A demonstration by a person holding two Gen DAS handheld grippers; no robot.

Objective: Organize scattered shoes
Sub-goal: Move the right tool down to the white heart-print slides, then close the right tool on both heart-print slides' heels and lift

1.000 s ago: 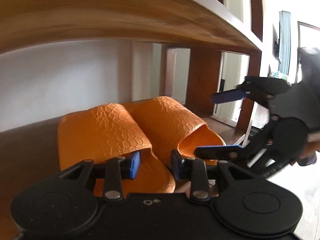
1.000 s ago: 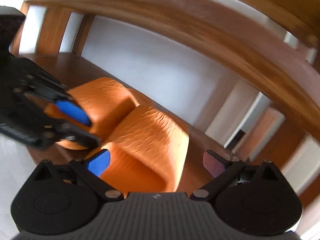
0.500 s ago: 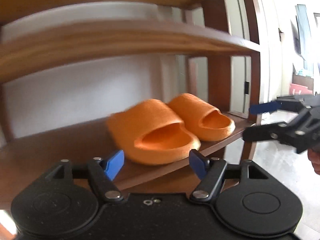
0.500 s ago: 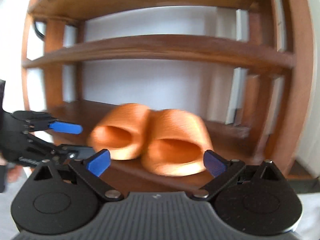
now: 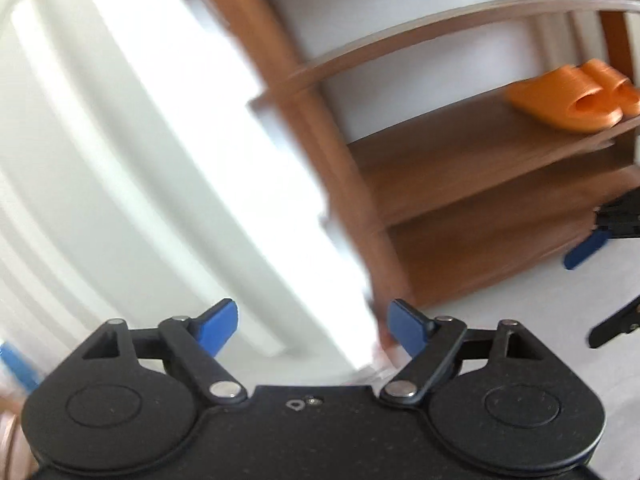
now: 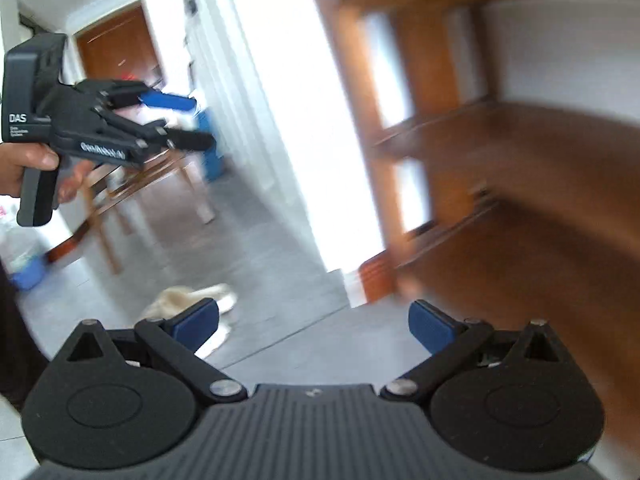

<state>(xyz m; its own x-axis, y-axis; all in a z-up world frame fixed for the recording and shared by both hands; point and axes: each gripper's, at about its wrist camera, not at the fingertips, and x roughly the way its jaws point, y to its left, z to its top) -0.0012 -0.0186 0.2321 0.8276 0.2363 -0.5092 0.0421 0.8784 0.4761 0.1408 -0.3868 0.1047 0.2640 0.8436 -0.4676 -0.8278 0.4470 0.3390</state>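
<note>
I have one pair put away — the orange slippers [image 5: 576, 96] sit side by side, touching, on a shelf of the wooden rack [image 5: 460, 168], openings facing out. That part of the job looks done to me.

My left gripper [image 5: 312, 326] is empty, its jaws spread wide, and it points at the white wall beside the rack's left post. My right gripper [image 6: 314, 326] is likewise spread and holds nothing; from the left camera I catch only its blue pad and dark fingers at the right edge, near the rack's lower shelf.

The right view looks along a grey tiled floor [image 6: 280, 240]. On it, well apart from the rack, lies something pale and cream-coloured [image 6: 188, 300] — possibly another shoe, possibly a cloth; the blur keeps me from telling. A wooden chair [image 6: 140, 184] stands farther back.

My judgement: one pair shelved, both tools free, and I'm between shoes. What's left depends on that pale thing and on anything outside these views; the rack shelves I can see hold nothing else.
</note>
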